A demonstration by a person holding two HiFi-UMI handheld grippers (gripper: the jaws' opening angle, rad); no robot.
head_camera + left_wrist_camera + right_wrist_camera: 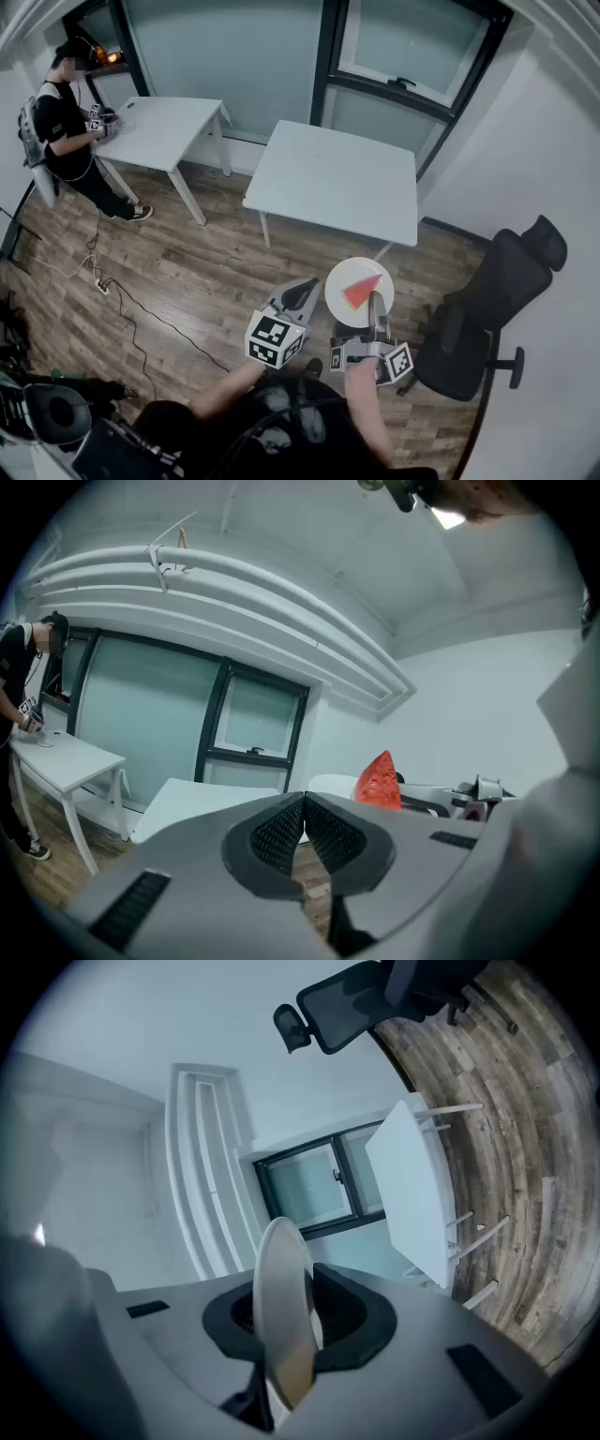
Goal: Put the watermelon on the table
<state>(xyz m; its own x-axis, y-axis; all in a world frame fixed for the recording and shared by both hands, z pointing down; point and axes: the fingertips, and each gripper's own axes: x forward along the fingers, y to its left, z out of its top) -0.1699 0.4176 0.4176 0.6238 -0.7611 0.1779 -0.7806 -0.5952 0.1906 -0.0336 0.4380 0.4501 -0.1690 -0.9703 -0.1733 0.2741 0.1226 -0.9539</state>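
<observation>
A red watermelon slice [360,292] lies on a round white plate [339,281], held above the wooden floor just in front of the white table [335,180]. My right gripper [376,307] is shut on the plate's near rim; in the right gripper view the plate [281,1307] stands edge-on between the black pads. My left gripper [298,296] hangs just left of the plate, jaws shut with nothing between them. From the left gripper view, the slice [379,782] rises as a red peak beyond the left gripper [302,829].
A black office chair [487,305] stands close on the right. A second white table [159,131] is at the far left, with a person [66,122] working at it. Cables [122,305] trail over the floor at the left. Windows and a wall lie behind the tables.
</observation>
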